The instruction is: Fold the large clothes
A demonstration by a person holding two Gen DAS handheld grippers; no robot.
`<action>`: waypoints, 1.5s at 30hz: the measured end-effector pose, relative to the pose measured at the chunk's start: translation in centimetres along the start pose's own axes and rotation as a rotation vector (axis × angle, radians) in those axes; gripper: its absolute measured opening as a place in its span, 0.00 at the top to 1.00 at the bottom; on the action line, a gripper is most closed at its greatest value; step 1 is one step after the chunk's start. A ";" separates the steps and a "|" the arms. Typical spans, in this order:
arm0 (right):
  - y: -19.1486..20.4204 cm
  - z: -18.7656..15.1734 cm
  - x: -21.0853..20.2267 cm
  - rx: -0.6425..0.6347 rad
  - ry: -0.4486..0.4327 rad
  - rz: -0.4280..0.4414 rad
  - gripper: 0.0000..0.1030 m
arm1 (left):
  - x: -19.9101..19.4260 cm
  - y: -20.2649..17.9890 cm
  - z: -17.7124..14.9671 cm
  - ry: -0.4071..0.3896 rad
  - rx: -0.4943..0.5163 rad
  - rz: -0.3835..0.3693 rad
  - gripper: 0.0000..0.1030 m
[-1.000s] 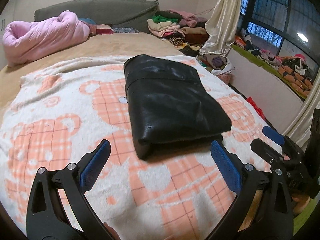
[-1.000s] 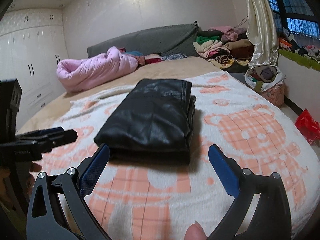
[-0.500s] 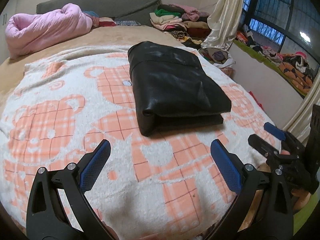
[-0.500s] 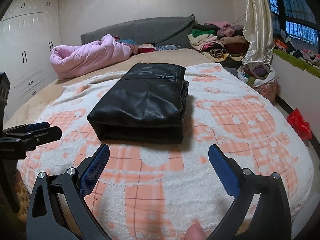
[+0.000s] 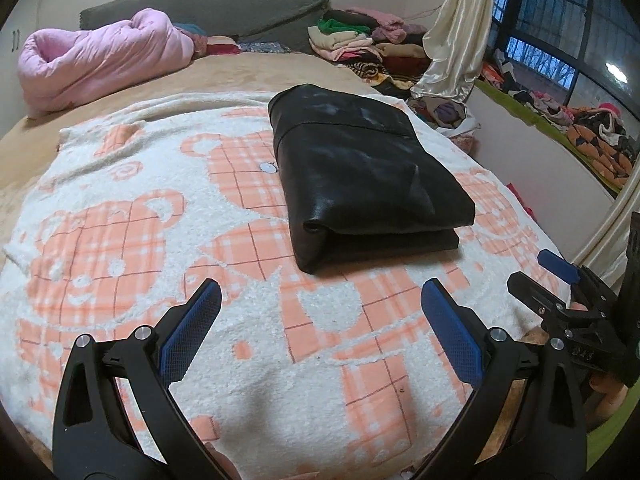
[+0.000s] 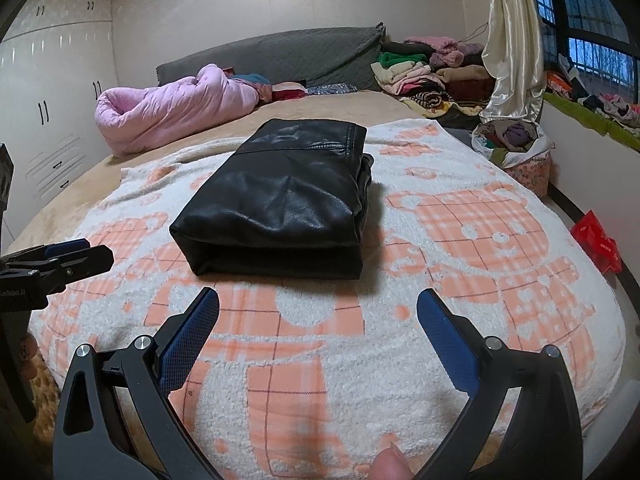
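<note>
A black leather garment (image 5: pixel 360 176) lies folded into a thick rectangle on a white and orange bear-print blanket (image 5: pixel 120 240); it also shows in the right wrist view (image 6: pixel 280 200). My left gripper (image 5: pixel 320 300) is open and empty, held back from the garment's near edge. My right gripper (image 6: pixel 318 308) is open and empty, also short of the garment. The right gripper shows at the right of the left wrist view (image 5: pixel 560 292), and the left gripper shows at the left of the right wrist view (image 6: pixel 60 260).
A pink quilt (image 6: pixel 172 108) lies bundled near the grey headboard (image 6: pixel 280 56). Stacked clothes (image 6: pixel 420 72) sit at the bed's far right by a curtain (image 6: pixel 512 40). A bag of clothes (image 6: pixel 516 148) and a red bag (image 6: pixel 596 240) are on the floor at the right. White wardrobes (image 6: pixel 52 100) stand at the left.
Both grippers have drawn back from the folded garment toward the foot of the bed; the garment looks smaller and farther away. Both stayed open and empty.
</note>
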State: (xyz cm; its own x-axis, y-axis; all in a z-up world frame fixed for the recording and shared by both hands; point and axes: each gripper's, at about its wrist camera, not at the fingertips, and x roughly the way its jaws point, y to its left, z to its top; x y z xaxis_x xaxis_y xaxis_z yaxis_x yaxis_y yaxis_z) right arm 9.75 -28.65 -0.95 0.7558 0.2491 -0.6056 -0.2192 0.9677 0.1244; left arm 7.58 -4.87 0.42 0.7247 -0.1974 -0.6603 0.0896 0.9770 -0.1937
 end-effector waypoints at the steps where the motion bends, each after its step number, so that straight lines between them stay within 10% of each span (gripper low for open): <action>1: 0.0 0.0 0.0 -0.002 -0.001 -0.001 0.04 | 0.0 0.0 -0.1 0.000 -0.001 0.001 0.09; 45: -0.3 -0.2 0.0 -0.009 0.007 -0.015 0.04 | 0.2 0.4 -0.1 0.005 -0.011 0.020 0.09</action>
State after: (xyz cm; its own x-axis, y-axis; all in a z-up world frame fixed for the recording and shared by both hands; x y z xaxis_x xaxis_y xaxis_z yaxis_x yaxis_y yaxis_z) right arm 9.70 -28.98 -1.17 0.7545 0.2344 -0.6130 -0.2136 0.9709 0.1084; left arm 7.65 -4.48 0.16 0.7225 -0.1779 -0.6680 0.0671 0.9798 -0.1883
